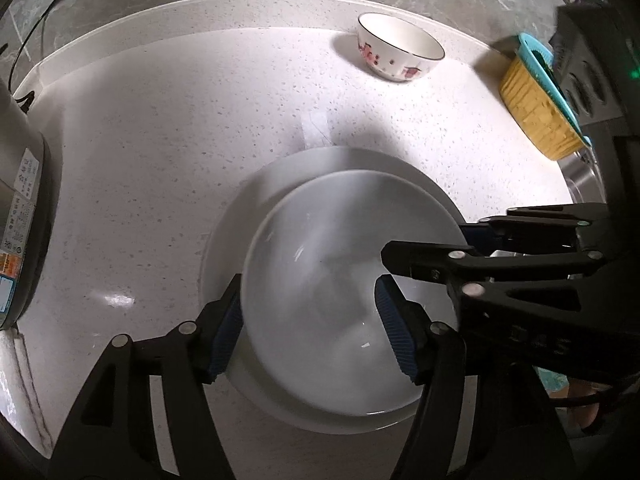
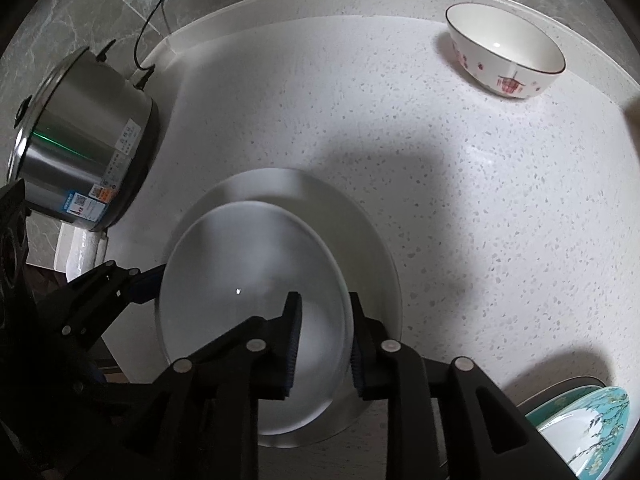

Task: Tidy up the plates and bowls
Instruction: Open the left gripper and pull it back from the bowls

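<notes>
A white bowl (image 1: pixel 320 280) is seen resting in a white plate (image 1: pixel 248 216) on the speckled table (image 1: pixel 160 140), near its front edge. The bowl sits off-centre, toward the plate's near side.

The left hand-held gripper (image 1: pixel 310 328) is positioned over the bowl's left wall, one pad outside the rim and one inside; its jaws stand apart and no pad is seen pressing on the wall. The right hand-held gripper (image 2: pixel 324 348) straddles the bowl's right rim in the same manner, with a narrower gap; a sliver of clearance is visible on both sides, so nothing is gripped.

The step in hand is judged to be the release of the bowl, now set down on the plate. Stacking of this pair appears complete.

A patterned bowl (image 2: pixel 506 50) is noted at the far edge of the table, well apart from the stack, and a teal plate (image 2: pixel 580 428) at the right edge. The next move is judged to call for both grippers to be lifted clear of the rim without dragging it, then one directed to the patterned bowl.
</notes>
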`<move>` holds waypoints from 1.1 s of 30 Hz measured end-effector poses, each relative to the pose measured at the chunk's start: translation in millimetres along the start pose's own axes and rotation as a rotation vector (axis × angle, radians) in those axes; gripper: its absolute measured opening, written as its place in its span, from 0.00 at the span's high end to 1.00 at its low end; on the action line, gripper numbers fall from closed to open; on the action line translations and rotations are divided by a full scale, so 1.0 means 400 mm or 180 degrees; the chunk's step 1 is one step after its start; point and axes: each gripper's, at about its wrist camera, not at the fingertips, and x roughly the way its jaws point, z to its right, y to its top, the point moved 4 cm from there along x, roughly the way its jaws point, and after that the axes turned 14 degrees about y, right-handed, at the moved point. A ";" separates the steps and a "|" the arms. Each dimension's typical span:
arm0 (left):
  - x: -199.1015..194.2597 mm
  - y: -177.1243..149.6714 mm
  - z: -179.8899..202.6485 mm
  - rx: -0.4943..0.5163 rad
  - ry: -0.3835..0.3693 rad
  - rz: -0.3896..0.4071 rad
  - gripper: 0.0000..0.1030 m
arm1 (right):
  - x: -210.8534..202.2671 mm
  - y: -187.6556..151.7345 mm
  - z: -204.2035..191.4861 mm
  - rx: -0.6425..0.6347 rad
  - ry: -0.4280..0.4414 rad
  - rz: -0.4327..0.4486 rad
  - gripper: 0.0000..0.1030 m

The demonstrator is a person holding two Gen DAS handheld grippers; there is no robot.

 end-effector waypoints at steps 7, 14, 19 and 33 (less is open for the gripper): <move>-0.039 0.065 -0.051 -0.0201 -0.0185 -0.0147 0.36 | -0.139 0.033 -0.009 0.0078 0.0165 0.0423 0.33; -0.117 0.252 -0.068 0.0180 -0.0499 0.0390 0.30 | -0.322 0.103 0.131 0.0522 0.0234 0.1084 0.18; -0.053 0.448 -0.038 0.0319 -0.0406 0.0320 0.30 | -0.371 0.207 0.271 0.0864 0.0183 0.1221 0.09; 0.197 0.715 0.117 0.0545 -0.0074 0.0063 0.30 | -0.210 0.414 0.404 0.0781 0.0045 0.0892 0.09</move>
